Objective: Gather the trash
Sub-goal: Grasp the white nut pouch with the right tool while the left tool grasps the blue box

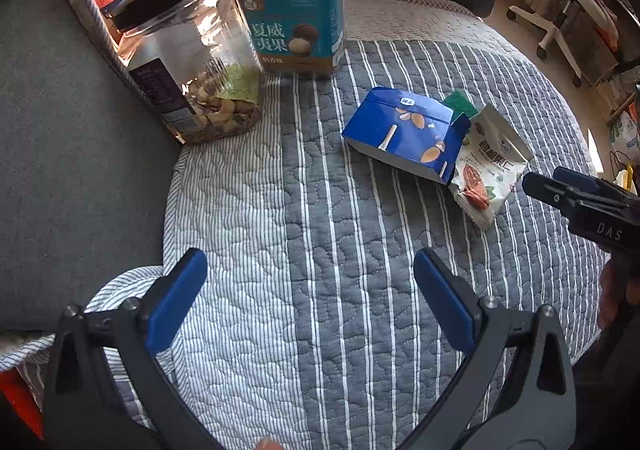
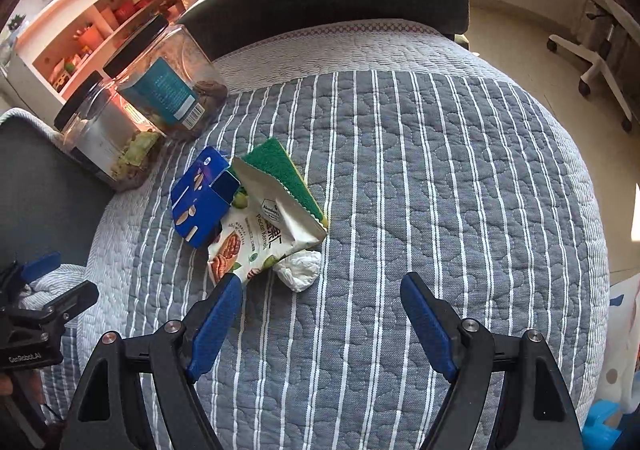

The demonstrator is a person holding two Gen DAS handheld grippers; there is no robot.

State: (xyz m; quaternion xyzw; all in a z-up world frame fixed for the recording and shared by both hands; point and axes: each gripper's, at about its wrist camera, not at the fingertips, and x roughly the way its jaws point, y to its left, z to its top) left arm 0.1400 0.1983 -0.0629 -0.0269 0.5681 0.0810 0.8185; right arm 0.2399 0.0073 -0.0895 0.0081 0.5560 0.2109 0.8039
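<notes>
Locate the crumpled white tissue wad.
Right wrist view, centre: the crumpled white tissue wad lies on the striped grey quilt, touching the white pecan snack pouch, just ahead of the open right gripper.

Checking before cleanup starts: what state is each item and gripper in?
Left gripper: open, empty.
Right gripper: open, empty.
Blue carton: opened, lying flat.
Nut pouch: torn open, crumpled.
Tissue wad: balled up.
Green sponge: partly under the pouch.
Clear jar: lidded, upright.
Teal-label jar: lidded, upright.

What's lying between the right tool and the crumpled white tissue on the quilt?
Nothing: in the right wrist view only bare striped quilt lies between the open right tool and the crumpled tissue, which sits just beyond its tips.
</notes>
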